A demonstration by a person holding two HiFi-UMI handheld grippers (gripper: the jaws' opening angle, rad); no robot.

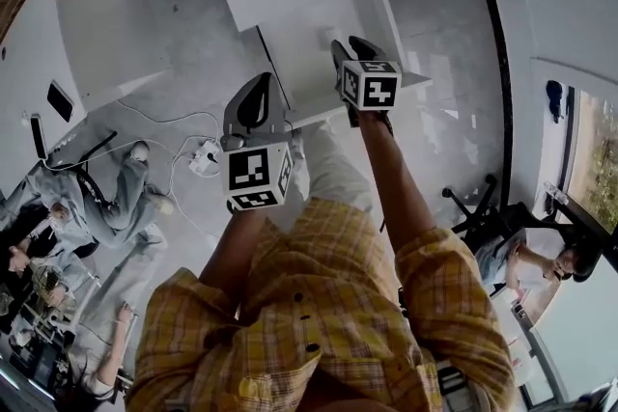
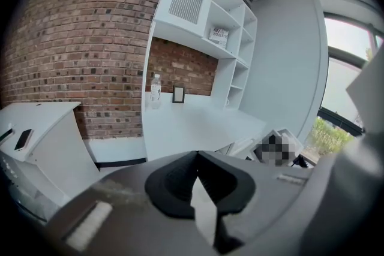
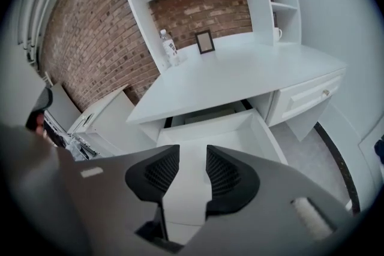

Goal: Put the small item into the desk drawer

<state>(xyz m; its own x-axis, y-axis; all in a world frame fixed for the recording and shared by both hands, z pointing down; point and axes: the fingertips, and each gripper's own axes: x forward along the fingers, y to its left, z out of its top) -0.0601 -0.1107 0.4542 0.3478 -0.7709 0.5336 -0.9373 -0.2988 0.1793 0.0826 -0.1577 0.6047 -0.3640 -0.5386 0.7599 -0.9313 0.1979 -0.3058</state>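
The white open desk drawer lies straight ahead of the right tool, whose jaws stand half apart and empty. The left tool is closed on nothing. The small item shows in no view.

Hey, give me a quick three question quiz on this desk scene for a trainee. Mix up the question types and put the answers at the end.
1. True or false: the desk drawer under the desktop is pulled open.
2. Which thing stands beside the water bottle on the desk? A) a lamp B) a picture frame C) a laptop
3. Fill in: the jaws of the right hand-held gripper stand ____, with nothing between them.
Key: 1 true; 2 B; 3 apart.
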